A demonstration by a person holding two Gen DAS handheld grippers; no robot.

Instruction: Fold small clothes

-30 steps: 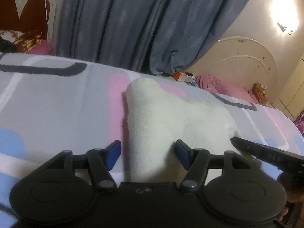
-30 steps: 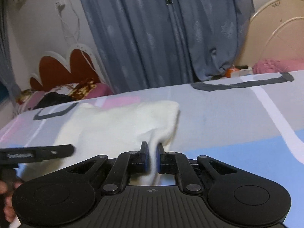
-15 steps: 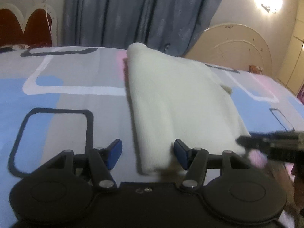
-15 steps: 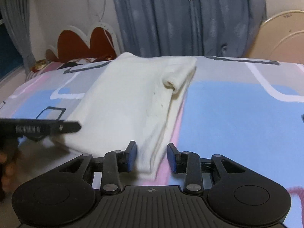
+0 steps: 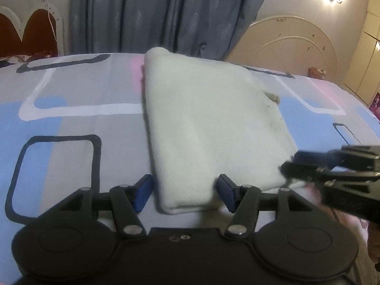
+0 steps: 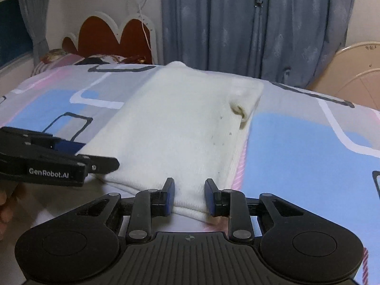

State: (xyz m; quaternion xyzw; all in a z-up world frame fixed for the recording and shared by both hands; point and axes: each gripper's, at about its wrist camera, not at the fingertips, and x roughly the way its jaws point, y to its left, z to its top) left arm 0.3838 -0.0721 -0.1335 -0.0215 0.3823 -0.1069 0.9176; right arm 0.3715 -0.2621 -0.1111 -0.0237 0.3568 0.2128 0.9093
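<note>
So the white knit garment (image 5: 209, 123) is lying folded flat on the patterned bed sheet (image 5: 71, 123), near edge toward both grippers. Left gripper (image 5: 185, 193) has its jaws apart, straddling that near edge, probably lining up a pinch for the next fold. Right gripper (image 6: 188, 197) is closing, cloth between the jaws but not pinched yet. Blue curtain (image 6: 249, 23) and headboard (image 6: 114, 38) sit well behind; nothing's blocking.
</note>
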